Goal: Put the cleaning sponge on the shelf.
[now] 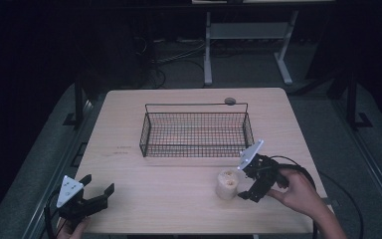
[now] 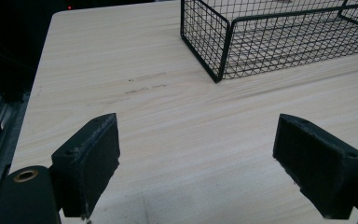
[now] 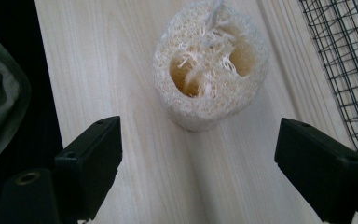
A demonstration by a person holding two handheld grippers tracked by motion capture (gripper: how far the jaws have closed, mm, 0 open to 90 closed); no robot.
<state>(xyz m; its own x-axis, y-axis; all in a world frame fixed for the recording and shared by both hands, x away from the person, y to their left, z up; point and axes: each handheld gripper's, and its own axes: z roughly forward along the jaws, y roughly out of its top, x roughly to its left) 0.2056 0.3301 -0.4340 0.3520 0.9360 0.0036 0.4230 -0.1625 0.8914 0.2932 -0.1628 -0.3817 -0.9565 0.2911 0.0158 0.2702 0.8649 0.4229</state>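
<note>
Dark floor and cable clutter are framing a pale wooden desk [image 1: 179, 199], where a black wire basket [image 1: 196, 133] is sitting empty toward the far side, and a loofah sponge [image 1: 227, 183] is standing on end near the front edge, just in front of the basket's right corner. Beside it, the right gripper [image 1: 251, 184] is hovering with jaws spread wide and released, seemingly lining up to straddle it. Idling at the front left corner, the left gripper [image 1: 97, 191] is holding its jaws apart over bare wood.
</note>
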